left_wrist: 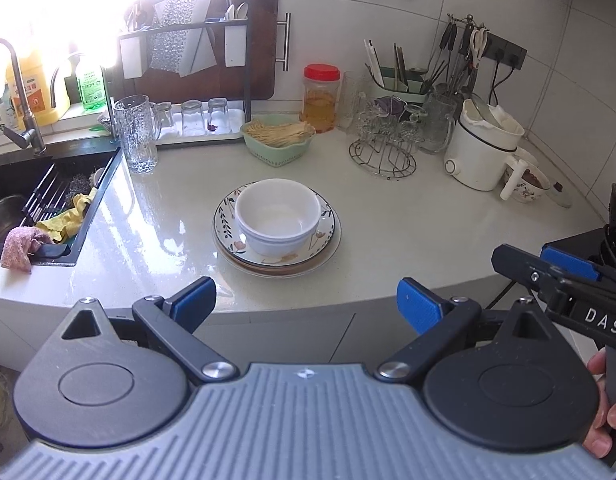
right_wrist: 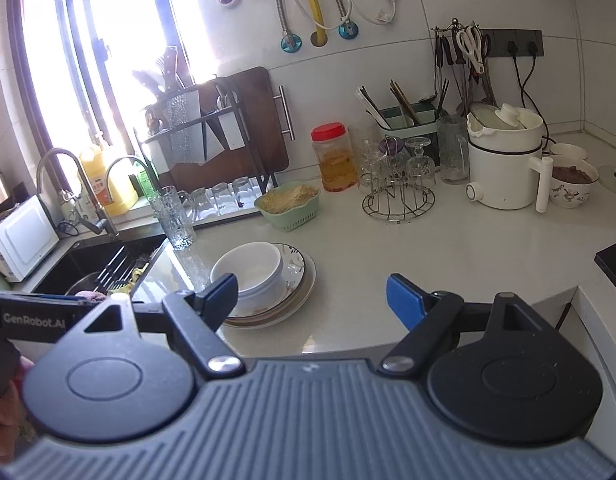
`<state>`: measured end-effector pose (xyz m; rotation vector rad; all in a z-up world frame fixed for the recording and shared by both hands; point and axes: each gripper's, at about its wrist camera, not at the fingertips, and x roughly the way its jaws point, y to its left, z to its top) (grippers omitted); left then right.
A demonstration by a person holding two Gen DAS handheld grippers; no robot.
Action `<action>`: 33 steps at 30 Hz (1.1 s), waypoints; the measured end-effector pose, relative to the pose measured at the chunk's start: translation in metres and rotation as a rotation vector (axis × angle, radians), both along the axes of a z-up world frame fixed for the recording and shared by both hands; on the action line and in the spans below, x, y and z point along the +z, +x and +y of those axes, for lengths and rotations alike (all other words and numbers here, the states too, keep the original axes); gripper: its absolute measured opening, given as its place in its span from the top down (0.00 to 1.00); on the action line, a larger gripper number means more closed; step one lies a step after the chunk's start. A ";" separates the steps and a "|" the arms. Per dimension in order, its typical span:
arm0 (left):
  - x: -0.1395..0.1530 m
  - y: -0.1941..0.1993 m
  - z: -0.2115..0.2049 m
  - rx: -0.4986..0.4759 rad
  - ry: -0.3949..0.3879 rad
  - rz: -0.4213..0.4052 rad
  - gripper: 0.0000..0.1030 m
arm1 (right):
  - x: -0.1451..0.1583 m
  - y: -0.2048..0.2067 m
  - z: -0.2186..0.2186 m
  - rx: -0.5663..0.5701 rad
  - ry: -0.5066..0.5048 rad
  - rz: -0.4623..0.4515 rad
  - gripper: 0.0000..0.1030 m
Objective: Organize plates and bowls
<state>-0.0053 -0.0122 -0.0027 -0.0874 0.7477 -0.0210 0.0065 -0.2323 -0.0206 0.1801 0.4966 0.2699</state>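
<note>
Left wrist: bowls on plates, basket w/ sticks

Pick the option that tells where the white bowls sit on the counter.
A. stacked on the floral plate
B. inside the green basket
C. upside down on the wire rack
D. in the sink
A: the white bowls sit nested together on the floral plate, which tops a stack of plates in the middle of the counter.

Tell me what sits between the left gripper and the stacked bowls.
Nothing: in the left wrist view only bare countertop lies between the open left gripper and the white bowls stacked on the plates.
</note>
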 end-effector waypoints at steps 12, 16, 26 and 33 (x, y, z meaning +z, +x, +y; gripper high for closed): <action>0.003 0.006 0.006 0.022 0.004 0.004 0.04 | -0.004 0.003 0.002 -0.006 0.009 0.013 0.19; 0.003 0.006 0.006 0.027 0.011 0.006 0.04 | -0.004 0.005 0.003 -0.004 0.009 0.018 0.19; 0.006 0.003 0.007 0.042 0.001 -0.009 0.04 | -0.005 0.007 0.007 0.017 -0.002 0.019 0.19; 0.003 0.002 0.005 0.047 0.003 -0.009 0.04 | -0.004 0.007 0.007 0.021 0.001 0.011 0.19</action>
